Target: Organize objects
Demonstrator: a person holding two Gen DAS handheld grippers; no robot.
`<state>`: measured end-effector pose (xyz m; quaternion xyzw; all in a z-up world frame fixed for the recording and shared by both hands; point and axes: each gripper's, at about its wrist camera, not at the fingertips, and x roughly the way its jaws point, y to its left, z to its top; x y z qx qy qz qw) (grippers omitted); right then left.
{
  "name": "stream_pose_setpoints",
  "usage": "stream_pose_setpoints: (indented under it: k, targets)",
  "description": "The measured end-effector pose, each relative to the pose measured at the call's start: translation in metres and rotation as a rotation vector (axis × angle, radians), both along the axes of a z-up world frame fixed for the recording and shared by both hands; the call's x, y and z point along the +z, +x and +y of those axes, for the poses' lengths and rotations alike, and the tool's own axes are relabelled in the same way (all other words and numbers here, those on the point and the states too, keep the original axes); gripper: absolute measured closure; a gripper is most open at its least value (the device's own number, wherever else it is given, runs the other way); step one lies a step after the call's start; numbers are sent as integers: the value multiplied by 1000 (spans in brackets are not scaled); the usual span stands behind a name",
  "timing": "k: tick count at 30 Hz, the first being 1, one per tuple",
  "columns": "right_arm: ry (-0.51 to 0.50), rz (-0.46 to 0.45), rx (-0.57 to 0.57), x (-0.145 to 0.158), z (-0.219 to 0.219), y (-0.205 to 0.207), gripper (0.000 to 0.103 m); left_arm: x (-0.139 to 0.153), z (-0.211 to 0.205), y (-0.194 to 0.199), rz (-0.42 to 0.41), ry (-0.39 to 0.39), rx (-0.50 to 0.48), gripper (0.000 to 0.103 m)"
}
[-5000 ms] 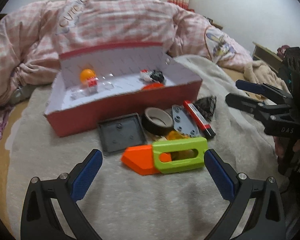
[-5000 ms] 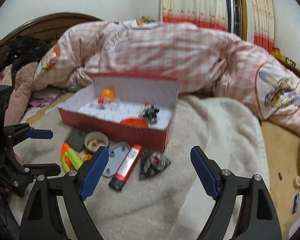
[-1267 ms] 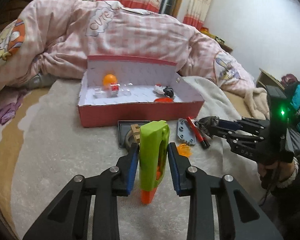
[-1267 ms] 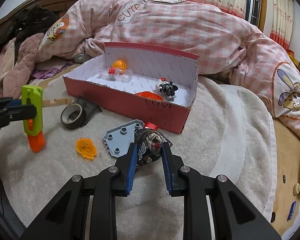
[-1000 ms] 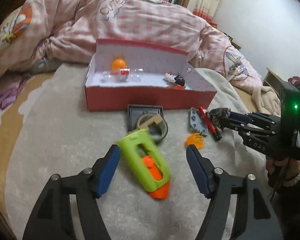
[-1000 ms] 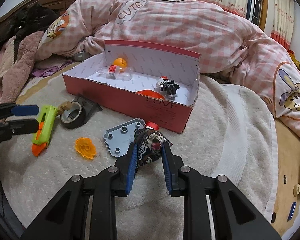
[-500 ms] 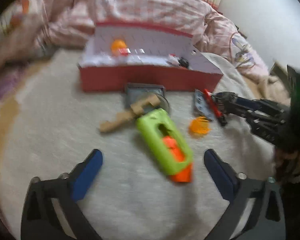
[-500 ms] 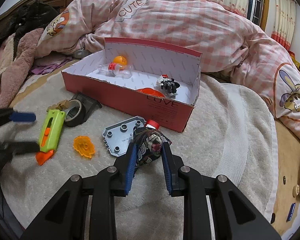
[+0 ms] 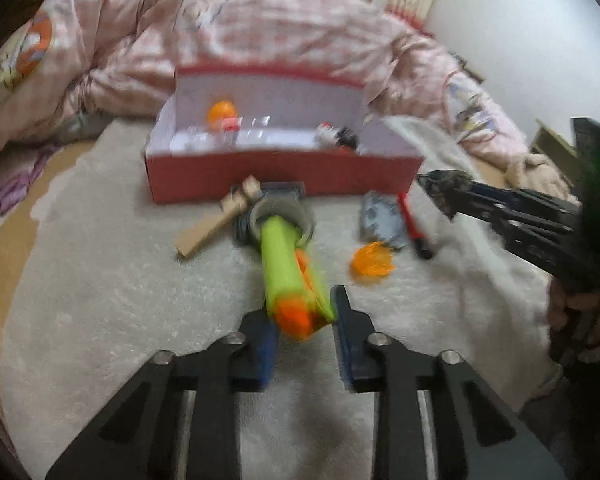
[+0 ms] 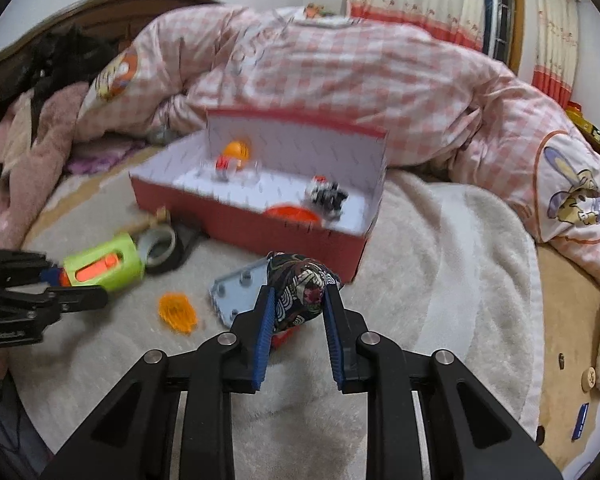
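the left tool [image 9: 303, 322] is closing on the green toy's [image 9: 288, 268] near end; its long axis points far toward the red box [image 9: 284, 172]. the right tool [image 10: 296, 308] pinches a patterned pouch [image 10: 300, 288].

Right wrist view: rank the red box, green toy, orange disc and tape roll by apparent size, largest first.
1. red box
2. green toy, though it sits nearer the camera than the box
3 and 4. tape roll and orange disc look about alike; the roll is partly hidden behind the toy, so no ranking.
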<state>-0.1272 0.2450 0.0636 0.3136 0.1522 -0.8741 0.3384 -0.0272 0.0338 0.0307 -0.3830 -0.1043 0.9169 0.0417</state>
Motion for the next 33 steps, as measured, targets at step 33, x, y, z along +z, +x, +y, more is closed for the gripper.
stream_pose_setpoints:
  k: [33]
  targets:
    - [-205,20,-58,19,-61,-74,78,39,-49,-116,231,-97,109,85]
